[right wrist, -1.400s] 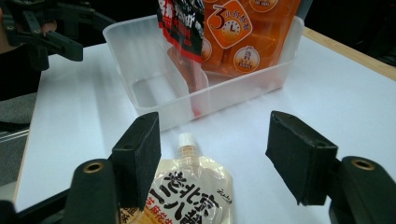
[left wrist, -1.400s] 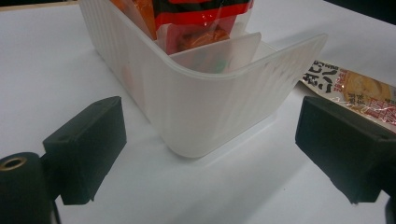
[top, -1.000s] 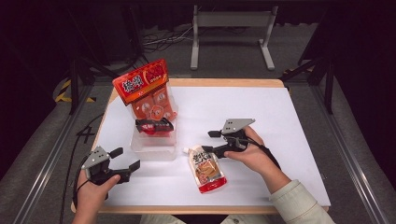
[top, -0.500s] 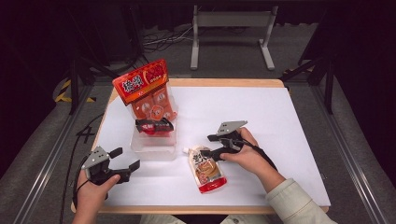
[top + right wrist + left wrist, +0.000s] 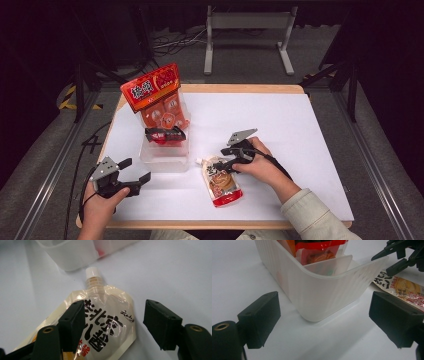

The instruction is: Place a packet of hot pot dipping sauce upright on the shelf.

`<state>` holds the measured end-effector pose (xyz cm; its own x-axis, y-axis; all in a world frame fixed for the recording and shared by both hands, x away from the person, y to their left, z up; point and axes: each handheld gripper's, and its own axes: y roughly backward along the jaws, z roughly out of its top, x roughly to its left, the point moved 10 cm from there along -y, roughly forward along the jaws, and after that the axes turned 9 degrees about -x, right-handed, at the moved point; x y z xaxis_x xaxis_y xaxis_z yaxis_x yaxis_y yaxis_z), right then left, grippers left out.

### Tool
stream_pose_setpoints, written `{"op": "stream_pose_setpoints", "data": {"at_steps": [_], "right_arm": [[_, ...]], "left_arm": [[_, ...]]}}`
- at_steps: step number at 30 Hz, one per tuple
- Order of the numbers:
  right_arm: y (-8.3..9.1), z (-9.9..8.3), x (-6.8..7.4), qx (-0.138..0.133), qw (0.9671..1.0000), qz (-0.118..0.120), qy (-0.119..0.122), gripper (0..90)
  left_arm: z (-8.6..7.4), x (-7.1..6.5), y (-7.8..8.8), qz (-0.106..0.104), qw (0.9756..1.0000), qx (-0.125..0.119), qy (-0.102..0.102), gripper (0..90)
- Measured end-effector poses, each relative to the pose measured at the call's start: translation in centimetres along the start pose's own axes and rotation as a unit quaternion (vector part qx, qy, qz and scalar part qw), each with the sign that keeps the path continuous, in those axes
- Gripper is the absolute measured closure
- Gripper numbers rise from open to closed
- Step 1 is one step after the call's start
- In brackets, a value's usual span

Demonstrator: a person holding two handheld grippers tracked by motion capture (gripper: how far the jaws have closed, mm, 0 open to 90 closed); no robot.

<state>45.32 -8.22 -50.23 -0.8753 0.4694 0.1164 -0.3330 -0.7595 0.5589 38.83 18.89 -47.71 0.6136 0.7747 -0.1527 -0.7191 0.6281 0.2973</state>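
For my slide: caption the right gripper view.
Open right gripper poised over a flat-lying spouted sauce pouch, its white cap pointing toward the translucent bin.

A cream pouch (image 5: 105,322) with black lettering, white cap; frosted translucent bin (image 5: 324,295); white table (image 5: 300,130).

Spouted pouch (image 5: 221,181) flat on the table (image 5: 300,130) near its front edge, just right of the clear bin (image 5: 165,159), packets (image 5: 161,116) standing in the bin, right gripper (image 5: 220,164) over the pouch's top, left gripper (image 5: 134,177) front-left of the bin.
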Motion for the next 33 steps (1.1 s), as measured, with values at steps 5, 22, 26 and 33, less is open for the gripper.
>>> {"op": "stream_pose_setpoints", "data": {"at_steps": [5, 22, 26, 33], "right_arm": [[-0.4, -0.2, 0.0, 0.014, 0.9999, -0.003, 0.007, 34.1], [-1.7, -0.3, 0.5, 0.041, 0.9987, -0.008, 0.031, 44.7], [-1.6, -0.4, 0.4, 0.037, 0.9987, -0.015, 0.032, 55.2], [-1.0, -0.5, 0.3, 0.054, 0.9974, -0.015, 0.045, 85.2]], "left_arm": [[-0.1, 0.0, 0.0, -0.001, 1.0000, 0.002, -0.002, 11.0], [-0.2, -0.3, -0.2, -0.004, 0.9999, 0.008, -0.013, 10.7], [-0.2, -0.2, -0.2, -0.002, 0.9999, 0.008, -0.012, 10.6], [-0.2, -0.2, -0.2, -0.001, 0.9999, 0.008, -0.011, 10.6]]}}
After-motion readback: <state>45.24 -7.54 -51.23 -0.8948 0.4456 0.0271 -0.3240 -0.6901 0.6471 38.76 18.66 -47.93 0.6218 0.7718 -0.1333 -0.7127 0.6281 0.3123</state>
